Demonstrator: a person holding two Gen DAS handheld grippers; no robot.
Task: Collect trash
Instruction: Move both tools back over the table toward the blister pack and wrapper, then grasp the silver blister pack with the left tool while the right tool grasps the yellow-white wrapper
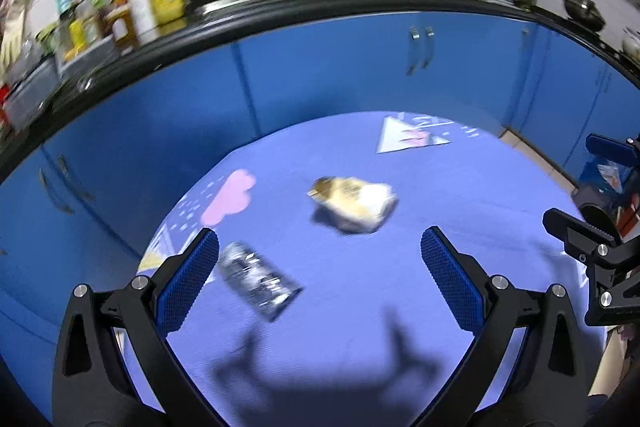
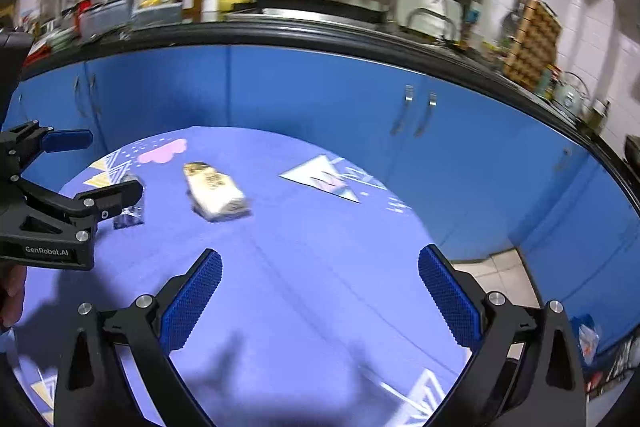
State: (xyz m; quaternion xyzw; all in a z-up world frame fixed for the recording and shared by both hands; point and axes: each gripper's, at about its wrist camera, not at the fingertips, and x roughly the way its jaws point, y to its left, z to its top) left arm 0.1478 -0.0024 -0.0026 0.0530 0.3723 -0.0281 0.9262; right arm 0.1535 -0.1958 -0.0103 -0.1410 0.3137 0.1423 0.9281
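The left gripper point(image 1: 320, 287) hangs with its jaws spread wide, the two blue ribbed pads point(image 1: 188, 291) angled outward from each other and nothing between them. The right gripper point(image 2: 320, 299) is spread just as wide, its blue pads point(image 2: 448, 303) also bare. Both point forward and tilt slightly downward, side by side. In the left wrist view the right gripper's black frame shows at the right edge, level with the left one's fingertips. In the right wrist view the left gripper shows at the left edge, its jaws apart, and a bit of the person's hand point(image 2: 10, 295) shows behind its body.
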